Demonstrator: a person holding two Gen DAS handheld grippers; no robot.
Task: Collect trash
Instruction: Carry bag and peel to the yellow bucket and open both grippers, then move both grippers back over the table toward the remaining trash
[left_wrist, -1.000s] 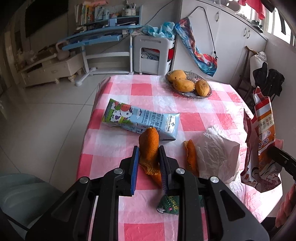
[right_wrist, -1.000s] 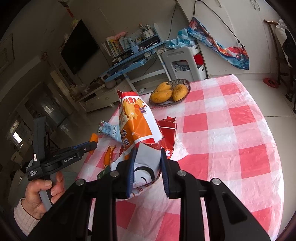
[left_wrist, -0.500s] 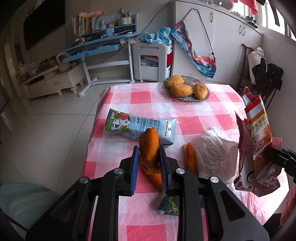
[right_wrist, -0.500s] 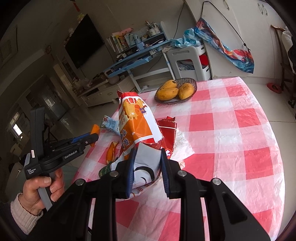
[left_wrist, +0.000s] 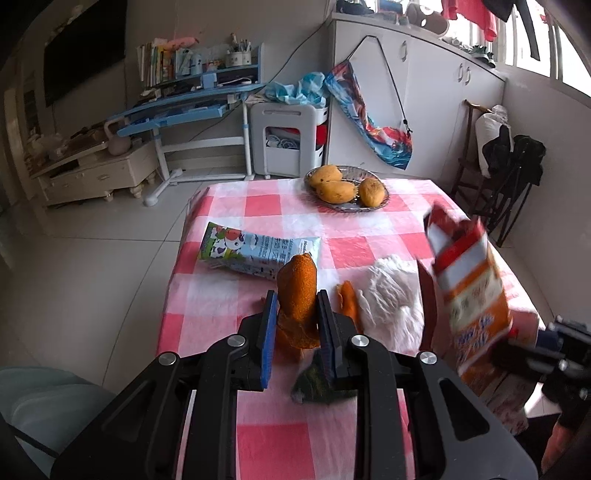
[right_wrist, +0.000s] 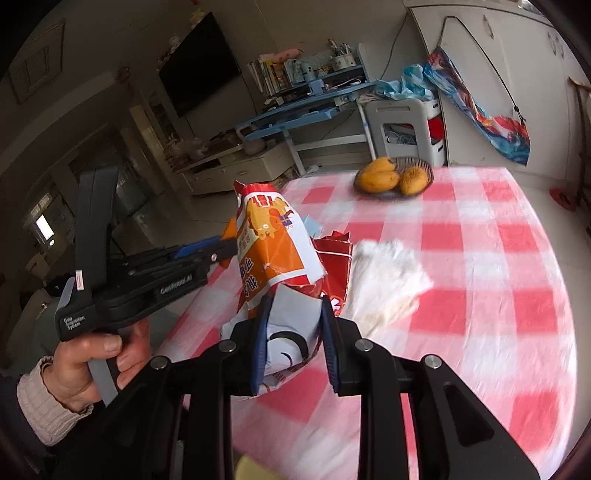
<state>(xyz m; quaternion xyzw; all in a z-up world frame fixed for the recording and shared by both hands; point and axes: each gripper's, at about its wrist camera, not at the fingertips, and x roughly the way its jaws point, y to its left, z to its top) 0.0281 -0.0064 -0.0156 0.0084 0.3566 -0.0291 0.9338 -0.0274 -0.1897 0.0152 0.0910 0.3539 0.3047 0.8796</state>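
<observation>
left gripper fingers pinch orange peel, lifted above table. right gripper fingers clamp snack bag, upright, mouth torn. below: red-white checked tablecloth with milk carton lying flat, second peel, crumpled tissue, green wrapper. far edge: mango bowl. beyond: blue desk, tv, white cabinets.

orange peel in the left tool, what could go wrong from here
The orange peel hangs loosely below the left tool; it may tear or slip out in transit. The snack bag gripped low in the right tool leans, so its open top could fold shut. The green wrapper under the left tool could be missed.
</observation>
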